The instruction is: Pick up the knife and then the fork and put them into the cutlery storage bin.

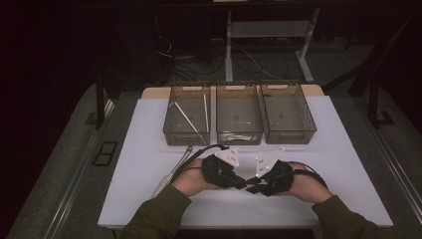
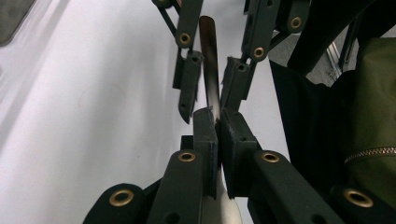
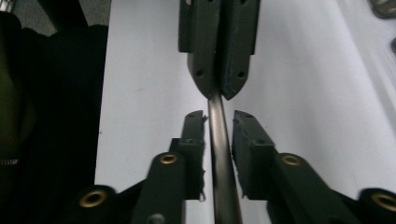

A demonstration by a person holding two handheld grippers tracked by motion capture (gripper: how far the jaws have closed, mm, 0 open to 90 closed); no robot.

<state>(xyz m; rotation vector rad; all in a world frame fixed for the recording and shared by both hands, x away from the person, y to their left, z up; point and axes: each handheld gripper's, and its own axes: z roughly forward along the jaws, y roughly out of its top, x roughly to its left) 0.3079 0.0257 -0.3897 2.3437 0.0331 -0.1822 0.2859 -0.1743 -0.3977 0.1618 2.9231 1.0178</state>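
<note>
A: Where's the rod [image 3: 223,163] rn?

B: Mid-air over the white mat [image 1: 144,164], near edge, betw the 2 grippers. Left gripper [image 1: 242,182] is clamped tight on it; see left gripper view, rod [image 2: 210,70] pinched betw its pads, sticking out straight ahead.

A: Which way's it point?

B: Long axis runs gripper to gripper, so roughly left-right across the table in the high view. Thin, dark, metal-looking. Its white end [image 2: 224,205] sits behind the left jaws, twd the hand.

A: Right one got it?

B: Not yet. Right gripper [image 1: 251,187] has jaws either side of the rod w/ a small gap each side; pads don't press. Tips of both grippers nearly meet.

A: Counts?

B: 1 rod held. 2 hands, olive sleeves [image 1: 159,214]. A white tool [image 1: 171,172] lies on the mat left of the hands. Farther back, 3 trays [image 1: 239,135] side by side. Left tray has 2 thin white sticks [image 1: 189,119]; can't tell what's in the other 2.
</note>
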